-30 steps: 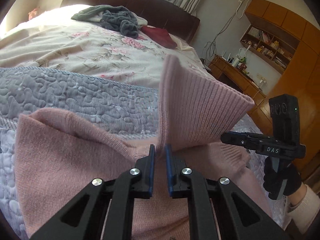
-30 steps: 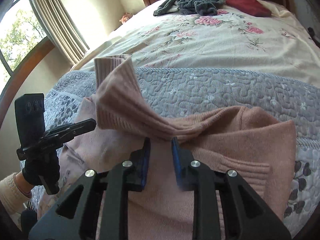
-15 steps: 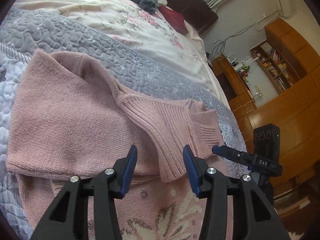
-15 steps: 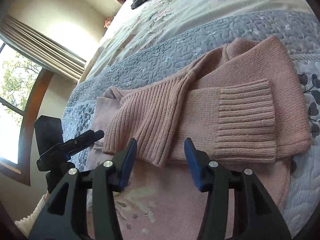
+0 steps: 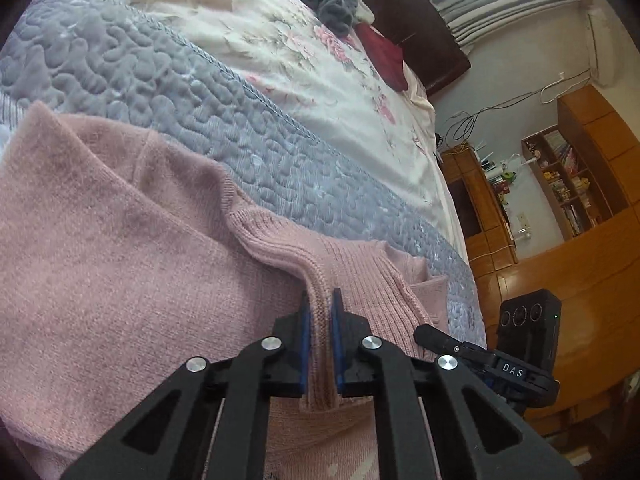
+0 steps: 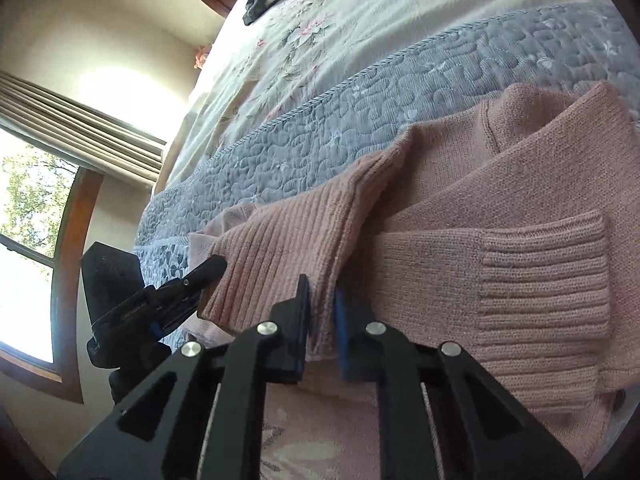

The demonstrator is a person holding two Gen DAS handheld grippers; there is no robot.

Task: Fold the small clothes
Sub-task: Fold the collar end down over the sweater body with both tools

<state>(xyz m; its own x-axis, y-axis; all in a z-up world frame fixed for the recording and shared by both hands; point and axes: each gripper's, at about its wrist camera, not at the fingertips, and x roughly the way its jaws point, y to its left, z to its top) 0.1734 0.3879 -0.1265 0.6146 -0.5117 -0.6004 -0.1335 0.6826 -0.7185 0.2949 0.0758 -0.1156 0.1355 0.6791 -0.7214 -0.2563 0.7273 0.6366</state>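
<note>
Sweater (image 5: 120,248) lay flat on the grey quilt (image 5: 168,92), sleeves folded across it. Left gripper (image 5: 319,344) had its jaws pinching a ribbed sleeve fold (image 5: 352,272); right gripper (image 6: 322,328) pinched the same sleeve's edge. Beside the left jaws, the other tool read "DAS" (image 5: 512,369).

Only legible txt: "DAS", white letters on black body of right gripper (image 5: 514,370), ~4 o'clock in left wrist view. Nothing else readable.
</note>
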